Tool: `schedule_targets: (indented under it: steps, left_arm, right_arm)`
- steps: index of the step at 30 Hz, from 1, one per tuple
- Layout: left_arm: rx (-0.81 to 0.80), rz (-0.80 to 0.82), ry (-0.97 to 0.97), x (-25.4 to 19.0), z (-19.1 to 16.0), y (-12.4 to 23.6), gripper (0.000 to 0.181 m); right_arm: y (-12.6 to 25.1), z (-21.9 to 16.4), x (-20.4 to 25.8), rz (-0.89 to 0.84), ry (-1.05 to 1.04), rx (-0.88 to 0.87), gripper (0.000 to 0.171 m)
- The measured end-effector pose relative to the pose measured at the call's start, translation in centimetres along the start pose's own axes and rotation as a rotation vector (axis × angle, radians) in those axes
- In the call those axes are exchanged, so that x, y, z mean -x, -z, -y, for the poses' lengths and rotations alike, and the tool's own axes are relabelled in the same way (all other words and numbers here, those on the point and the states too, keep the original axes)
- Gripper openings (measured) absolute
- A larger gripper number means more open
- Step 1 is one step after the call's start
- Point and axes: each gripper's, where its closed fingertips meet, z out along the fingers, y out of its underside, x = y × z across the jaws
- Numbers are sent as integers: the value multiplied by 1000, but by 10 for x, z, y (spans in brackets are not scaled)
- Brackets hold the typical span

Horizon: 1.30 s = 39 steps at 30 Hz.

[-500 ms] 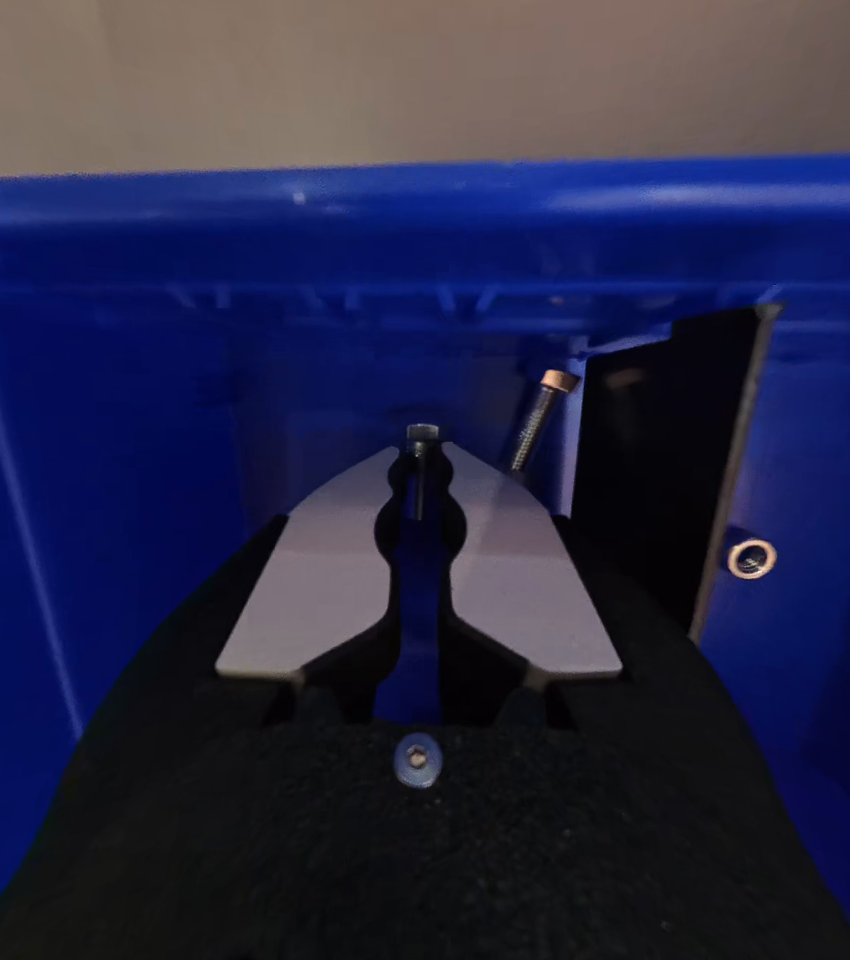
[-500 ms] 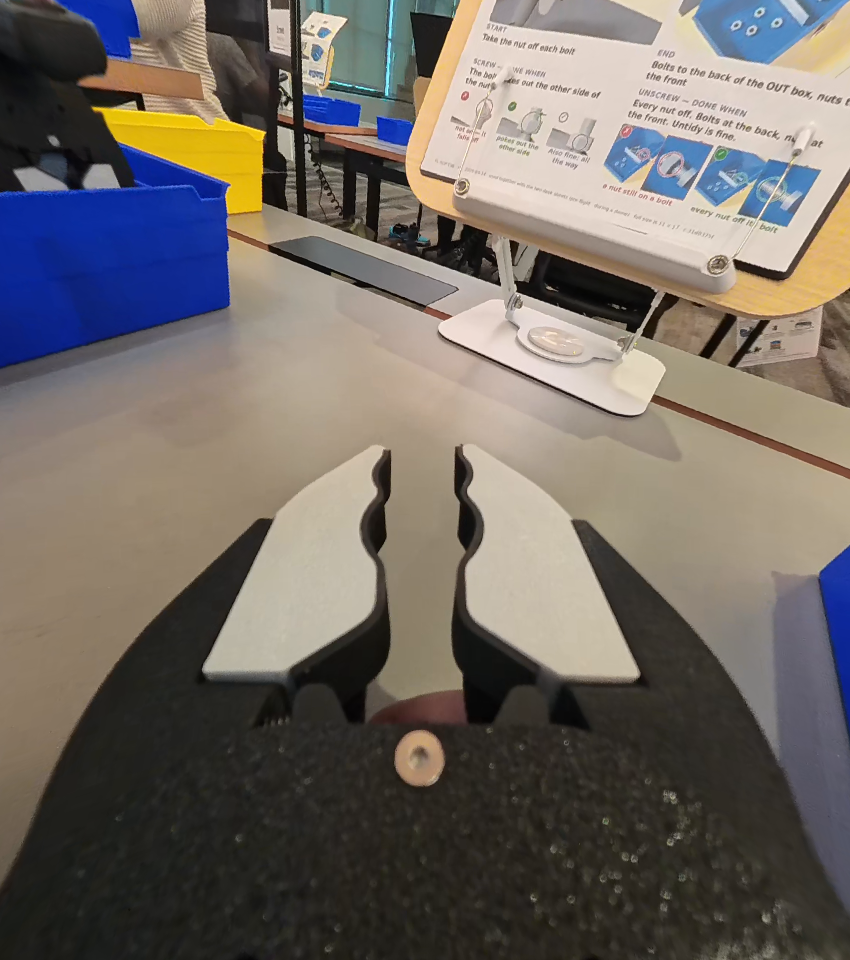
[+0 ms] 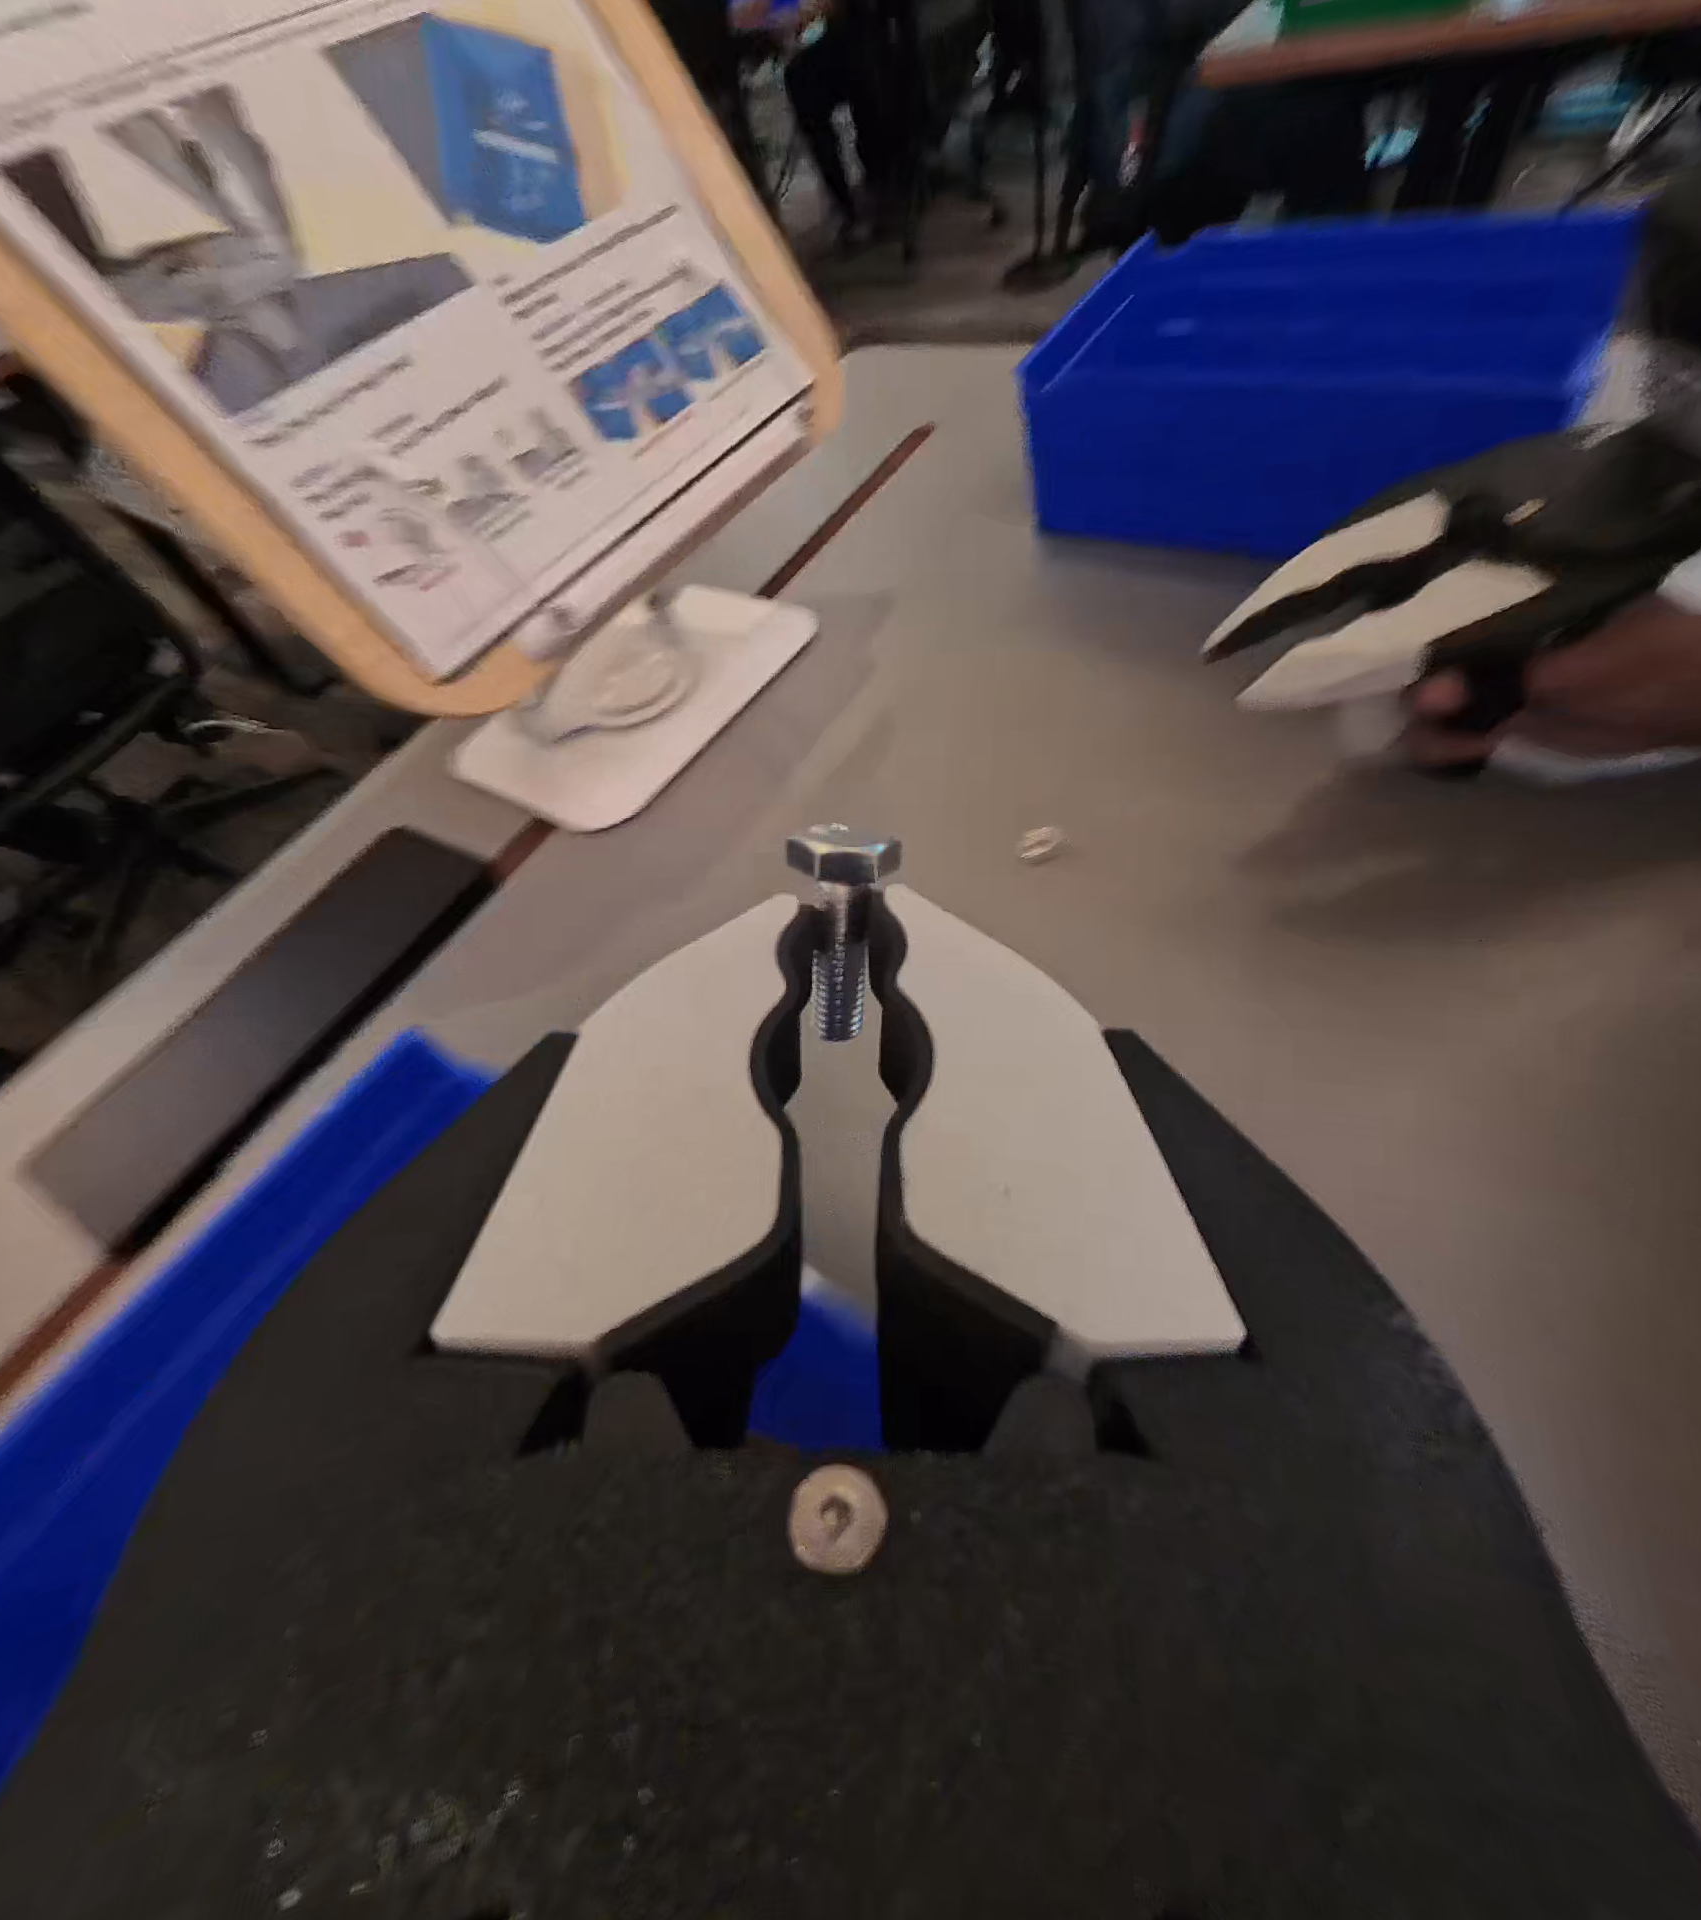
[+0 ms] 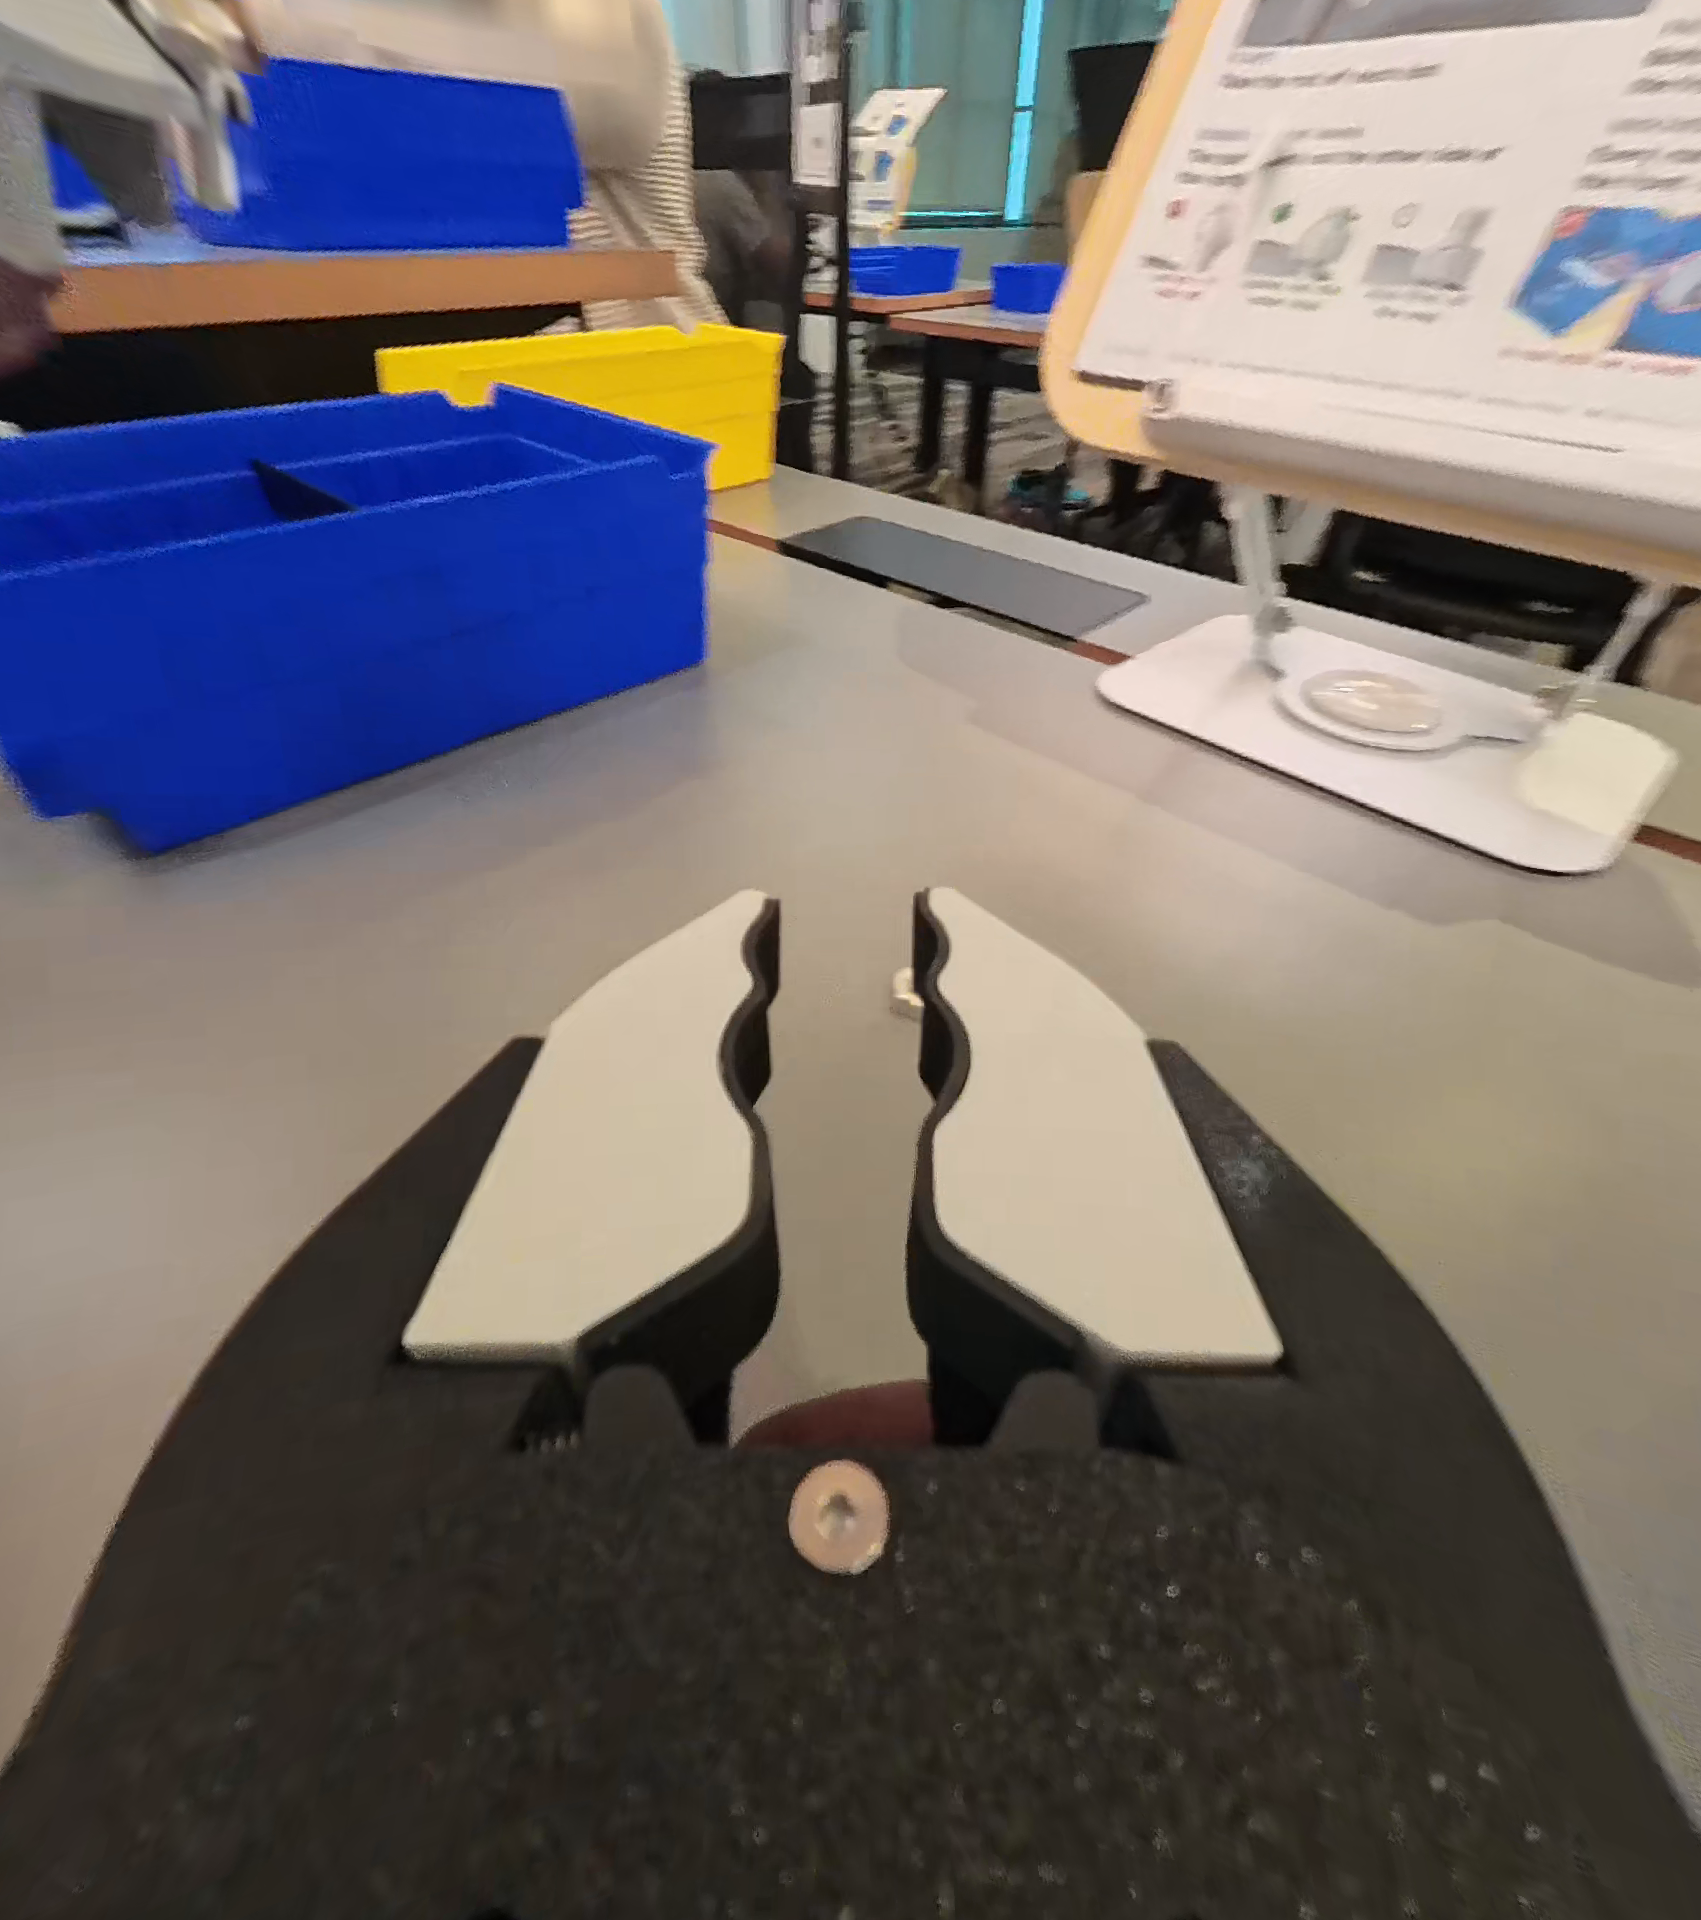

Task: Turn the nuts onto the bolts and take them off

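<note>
My left gripper is shut on a silver hex-head bolt. It grips the threaded shaft just below the head, which sticks out past the fingertips, above the grey table. A small silver nut lies on the table just ahead and to the right. My right gripper is open and empty, low over the table, and the nut lies between its fingers against the inside of the right one. The right gripper also shows in the left wrist view, held by a hand.
A blue bin with a black divider stands at the left, and a yellow bin stands behind it. Another blue bin is at the far right. An instruction board on a white stand stands at the table's back edge. A blue bin rim is under my left gripper. About 25 cm separates my left fingertips from my right.
My left gripper has lifted the bolt out of the blue bin and swung out over the table. My right gripper has turned and now has the nut between its open fingers.
</note>
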Motion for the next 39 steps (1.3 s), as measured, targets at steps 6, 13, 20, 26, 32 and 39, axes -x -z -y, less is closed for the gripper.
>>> schedule_targets:
  steps: [6,13,20,26,32,39]
  left_arm:
    - [15,-39,-88,-86,-5,-55,10]
    - [-8,-131,-177,-147,18,-91,9]
    - [-157,-232,-27,-165,43,-103,9]
    - [-302,-373,244,-164,62,-110,9]
    - [-354,-506,348,-182,67,-122,9]
    - [-346,-534,335,-185,58,-126,11]
  right_arm:
    - [13,18,40,203,17,-34,24]
    - [32,63,70,353,22,-105,24]
    - [43,68,63,392,-86,-146,24]
    - [39,52,61,378,-73,-96,25]
    - [41,58,64,352,-35,-131,15]
    - [40,45,59,376,-4,-60,9]
